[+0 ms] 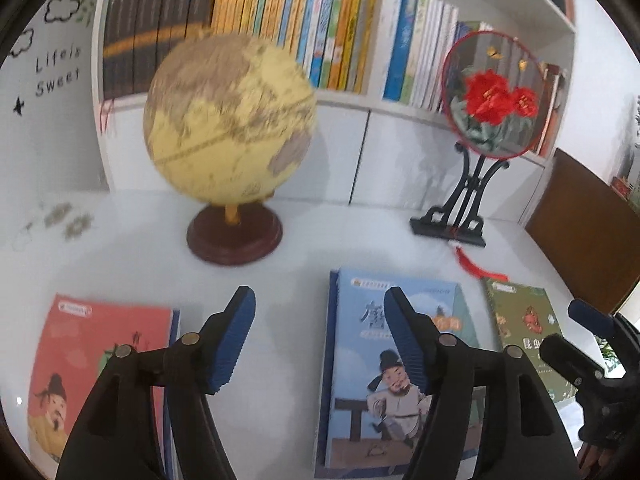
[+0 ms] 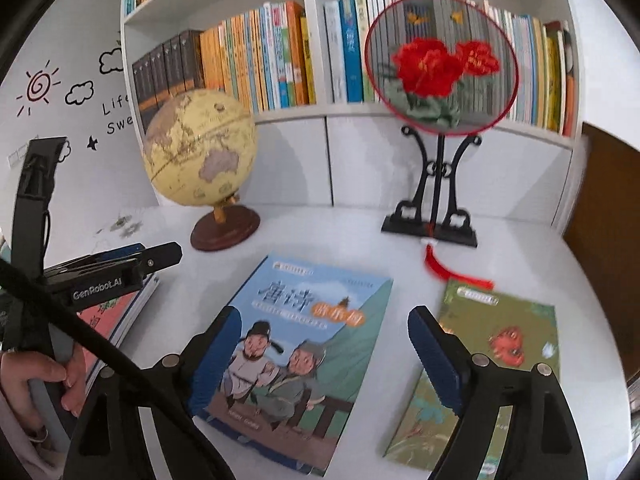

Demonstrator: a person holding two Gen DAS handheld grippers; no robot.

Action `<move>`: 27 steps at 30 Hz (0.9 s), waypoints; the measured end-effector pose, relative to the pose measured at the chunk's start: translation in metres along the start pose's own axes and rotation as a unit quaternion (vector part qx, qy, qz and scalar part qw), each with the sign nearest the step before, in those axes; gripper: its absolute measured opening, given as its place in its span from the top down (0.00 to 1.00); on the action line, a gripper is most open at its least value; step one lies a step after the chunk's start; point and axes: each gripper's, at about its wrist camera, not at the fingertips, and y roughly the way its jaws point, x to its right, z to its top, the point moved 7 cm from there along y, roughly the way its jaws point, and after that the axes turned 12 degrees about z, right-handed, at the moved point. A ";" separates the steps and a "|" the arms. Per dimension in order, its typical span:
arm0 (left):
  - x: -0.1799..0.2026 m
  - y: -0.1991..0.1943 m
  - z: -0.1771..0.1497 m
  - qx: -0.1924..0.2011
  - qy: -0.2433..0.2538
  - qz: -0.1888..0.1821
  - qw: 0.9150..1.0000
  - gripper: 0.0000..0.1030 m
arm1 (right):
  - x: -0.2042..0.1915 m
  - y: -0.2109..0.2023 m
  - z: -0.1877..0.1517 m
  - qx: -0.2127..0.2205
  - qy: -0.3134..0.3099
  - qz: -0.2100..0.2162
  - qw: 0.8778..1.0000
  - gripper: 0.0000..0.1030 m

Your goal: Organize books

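Three books lie flat on the white table: a red-covered book on the left atop a thin stack, a blue-covered stack in the middle and a green book on the right. My left gripper is open and empty above the gap between the red and blue books. My right gripper is open and empty over the blue book, with the green book beside its right finger. The right gripper also shows at the right edge of the left wrist view, and the left gripper at the left of the right wrist view.
A yellow globe on a brown base stands at the back middle. A round red-flower fan on a black stand stands at the back right, its red tassel lying near the green book. A white bookshelf full of books rises behind. A brown panel borders the right.
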 end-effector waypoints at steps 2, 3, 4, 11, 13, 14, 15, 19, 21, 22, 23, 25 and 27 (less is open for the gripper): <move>0.003 -0.009 0.005 0.026 -0.007 -0.015 1.000 0.35 | 0.001 -0.008 0.005 0.018 0.002 -0.002 1.000 0.18; 0.004 -0.016 0.008 0.045 -0.014 -0.026 0.999 0.30 | 0.001 -0.014 0.007 0.037 0.008 0.002 0.999 0.17; 0.004 -0.020 0.010 0.056 -0.018 -0.030 0.998 0.28 | 0.002 -0.018 0.008 0.047 0.011 0.005 0.999 0.16; 0.011 -0.026 0.010 0.055 0.005 -0.031 0.998 0.26 | -0.002 -0.044 0.024 0.118 0.018 0.023 0.993 0.09; 0.012 -0.022 0.005 0.039 0.013 -0.031 0.999 0.20 | -0.003 -0.045 0.024 0.117 0.016 0.016 0.993 0.09; 0.013 -0.019 0.001 0.026 0.016 -0.031 0.999 0.19 | -0.004 -0.044 0.025 0.115 0.019 0.013 0.993 0.07; 0.013 -0.013 -0.005 0.005 0.021 -0.035 0.999 0.19 | -0.003 -0.042 0.023 0.110 0.023 0.009 0.994 0.06; 0.012 0.003 -0.021 -0.051 0.031 -0.032 0.998 0.19 | 0.007 -0.017 0.011 0.046 0.075 0.018 0.996 0.06; 0.010 0.010 -0.027 -0.067 0.028 -0.035 0.997 0.18 | 0.015 -0.005 0.003 0.024 0.118 0.036 0.992 0.06; 0.010 0.016 -0.030 -0.081 0.024 -0.040 0.996 0.18 | 0.018 -0.001 -0.001 0.017 0.136 0.044 0.990 0.06; 0.010 0.021 -0.033 -0.094 0.019 -0.046 0.994 0.19 | 0.021 0.002 -0.006 0.015 0.149 0.047 0.988 0.06; 0.010 0.030 -0.038 -0.123 0.009 -0.059 0.991 0.19 | 0.027 0.009 -0.014 0.008 0.168 0.052 0.984 0.06; 0.010 0.036 -0.041 -0.135 -0.002 -0.063 0.989 0.19 | 0.035 0.017 -0.023 -0.006 0.188 0.048 0.981 0.06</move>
